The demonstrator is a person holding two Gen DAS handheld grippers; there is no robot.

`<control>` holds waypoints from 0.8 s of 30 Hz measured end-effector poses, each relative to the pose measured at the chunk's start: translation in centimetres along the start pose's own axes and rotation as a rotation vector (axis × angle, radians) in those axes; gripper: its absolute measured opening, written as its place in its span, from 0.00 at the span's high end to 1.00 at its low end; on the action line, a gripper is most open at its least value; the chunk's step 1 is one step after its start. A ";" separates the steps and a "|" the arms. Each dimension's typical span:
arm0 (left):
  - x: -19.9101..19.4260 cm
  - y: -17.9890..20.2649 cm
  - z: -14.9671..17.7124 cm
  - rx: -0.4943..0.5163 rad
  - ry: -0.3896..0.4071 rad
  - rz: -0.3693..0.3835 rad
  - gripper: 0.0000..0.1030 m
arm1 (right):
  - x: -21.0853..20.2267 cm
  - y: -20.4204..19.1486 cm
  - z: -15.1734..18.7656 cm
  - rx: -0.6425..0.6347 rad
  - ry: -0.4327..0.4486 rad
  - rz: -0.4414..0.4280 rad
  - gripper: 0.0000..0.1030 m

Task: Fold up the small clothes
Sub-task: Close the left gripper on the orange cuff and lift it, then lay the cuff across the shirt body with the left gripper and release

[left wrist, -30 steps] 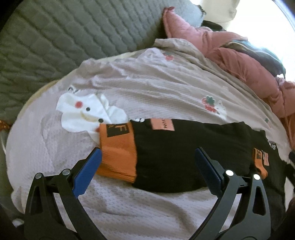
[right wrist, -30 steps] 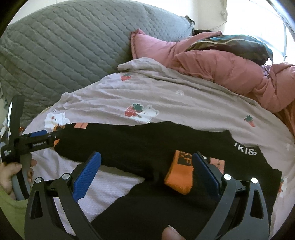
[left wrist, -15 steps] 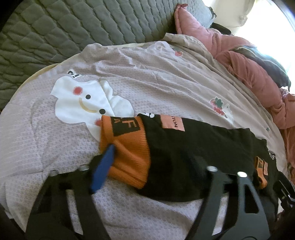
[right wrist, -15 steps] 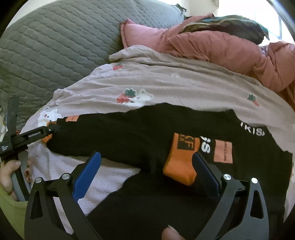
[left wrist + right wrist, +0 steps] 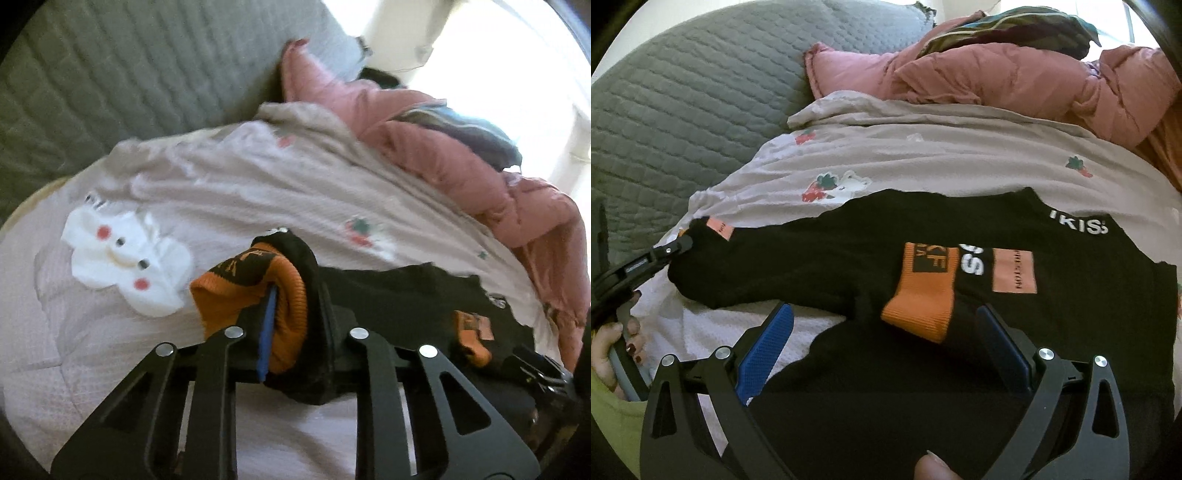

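Left wrist view: the left hand-held gripper (image 5: 280,325) is closing on the orange cuff (image 5: 236,295) of the black sweater (image 5: 399,306), and the ribbed cloth is already bunched up between its jaws, with the blue pad (image 5: 266,332) pressed into it. The sweater lies across the pale printed blanket (image 5: 229,192) on the bed, its body stretching off to the right, where the second orange cuff (image 5: 472,339) shows. Judging from this, the step in hand is taking the sleeve end so it can be folded inward. To do it well, the grip should take in both layers of the cuff, not just the top rib, and none of the blanket below; a lift that drags the blanket means the bite is too deep.

Right wrist view: the right hand-held gripper (image 5: 882,336) hovers with its jaws wide apart over the other cuff (image 5: 919,295), which is folded onto the sweater's chest beside the peach label (image 5: 1014,271). Nothing is between its pads. The left hand-held gripper (image 5: 670,251) shows at the far sleeve end, held by a hand (image 5: 613,343). The left sleeve should probably be carried over in a low arc and laid flat across the chest, while the right side pins the body so it does not slide. Knit this soft sags and twists, so a slow, level carry keeps the fold line straight.
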State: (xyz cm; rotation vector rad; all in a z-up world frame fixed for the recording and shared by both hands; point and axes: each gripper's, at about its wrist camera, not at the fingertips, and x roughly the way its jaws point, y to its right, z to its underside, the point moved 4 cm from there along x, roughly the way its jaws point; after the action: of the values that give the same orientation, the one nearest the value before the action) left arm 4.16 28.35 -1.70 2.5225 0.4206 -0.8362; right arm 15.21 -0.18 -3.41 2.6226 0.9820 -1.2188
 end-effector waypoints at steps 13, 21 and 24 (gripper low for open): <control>-1.2 10.8 0.4 0.112 -0.002 0.200 0.89 | -4.6 6.8 0.7 0.143 0.080 0.015 0.05; 0.0 17.7 1.7 0.213 -0.052 0.270 0.89 | -7.2 11.1 1.4 0.237 0.128 0.037 0.05; 0.6 19.9 2.5 0.256 -0.086 0.293 0.89 | -7.7 12.5 1.7 0.265 0.138 0.047 0.05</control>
State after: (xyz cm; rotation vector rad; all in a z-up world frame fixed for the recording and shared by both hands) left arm 11.68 10.26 2.42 2.6762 -0.0913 -0.9257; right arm 17.72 -14.60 -1.36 2.9500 0.8220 -1.2498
